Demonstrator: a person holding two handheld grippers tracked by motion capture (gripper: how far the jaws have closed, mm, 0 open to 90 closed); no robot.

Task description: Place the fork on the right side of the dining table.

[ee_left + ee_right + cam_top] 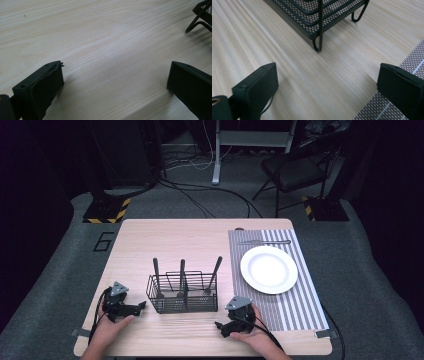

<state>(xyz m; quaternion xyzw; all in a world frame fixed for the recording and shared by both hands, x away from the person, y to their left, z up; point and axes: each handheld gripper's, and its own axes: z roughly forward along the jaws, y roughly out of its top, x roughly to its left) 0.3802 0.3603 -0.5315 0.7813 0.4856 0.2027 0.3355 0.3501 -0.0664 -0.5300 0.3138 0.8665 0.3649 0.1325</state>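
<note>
Both pairs of fingers are seen spread wide with nothing between them: the left gripper (pixel 142 306) is rested on the wooden surface (pixel 200 240) just left of the wire basket (pixel 183 292), and the right gripper (pixel 218 325) is rested near the front edge, just right of the basket's front corner. In the left gripper view, bare wood lies between one finger (pixel 40 90) and the other, with a foot of the basket (pixel 200 23) off to the upper right. In the right gripper view, one finger (pixel 255 90) is set over wood and the other over the edge of the striped mat (pixel 387 110), while the basket's mesh corner (pixel 319 25) stands ahead, apart from both. Judged from this, the grippers are parked low and released either side of the basket so that either can reach in.

Three utensils are stood upright in the basket's compartments, handles up: the left one (pixel 156 270) and the middle one (pixel 182 270) are held near vertical, and the right one (pixel 215 270) is leaned with its handle tipped to the right. Their long axes thus run up and down, ready to be lifted out.

Beyond, a white plate (pixel 269 269) is laid on the mat (pixel 300 310), with a knife (pixel 264 242) lying crosswise just behind it, its long axis left to right.
</note>
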